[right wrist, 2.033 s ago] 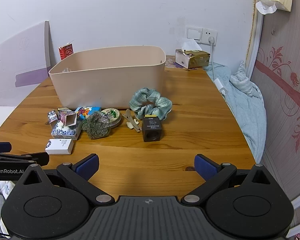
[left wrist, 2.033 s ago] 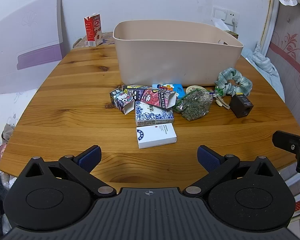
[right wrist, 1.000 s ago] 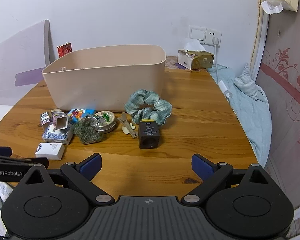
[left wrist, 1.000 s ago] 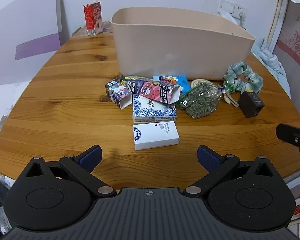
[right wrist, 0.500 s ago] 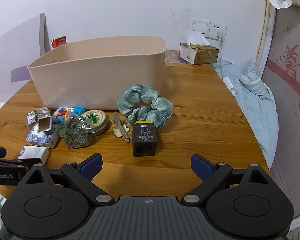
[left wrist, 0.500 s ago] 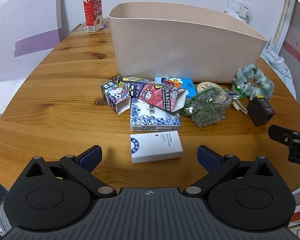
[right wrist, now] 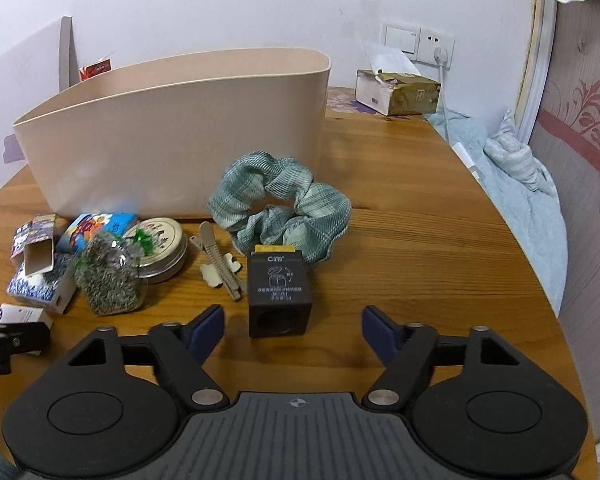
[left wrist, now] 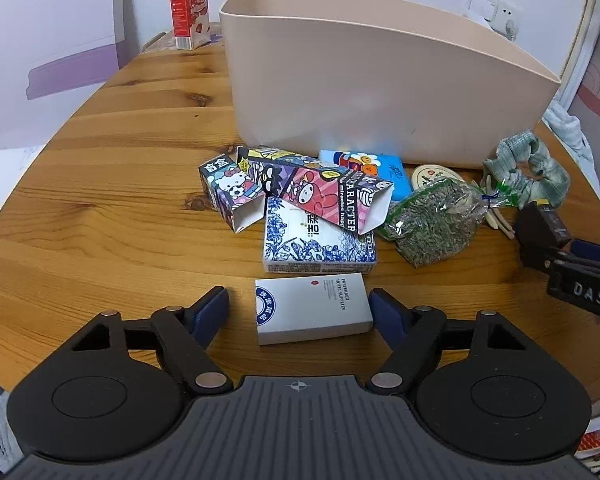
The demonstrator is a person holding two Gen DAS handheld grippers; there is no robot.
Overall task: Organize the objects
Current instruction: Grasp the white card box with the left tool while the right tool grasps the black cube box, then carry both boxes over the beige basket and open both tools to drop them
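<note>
A beige bin [left wrist: 380, 80] stands on the wooden table [left wrist: 100, 200], with small items in front of it. My left gripper [left wrist: 300, 312] is open, its pads on either side of a white hotel-supplies box [left wrist: 312, 308], not touching it. Behind that lie a blue-and-white tissue pack [left wrist: 316, 244], cartoon boxes [left wrist: 320, 192] and a bag of dried herbs [left wrist: 432, 220]. My right gripper [right wrist: 292, 326] is open just in front of a black box [right wrist: 279, 292]. A green scrunchie [right wrist: 280, 204] lies behind it.
A round tin [right wrist: 160, 244], a hair clip [right wrist: 220, 260] and a blue packet [right wrist: 100, 226] lie by the bin. A red carton [left wrist: 189, 8] stands at the far left, a tissue box [right wrist: 396, 92] at the far right. The table edge drops to bedding [right wrist: 520, 184] on the right.
Both grippers have moved forward and lower toward the items. The white box now lies between my left pads, and the black box sits close before my right gripper.
</note>
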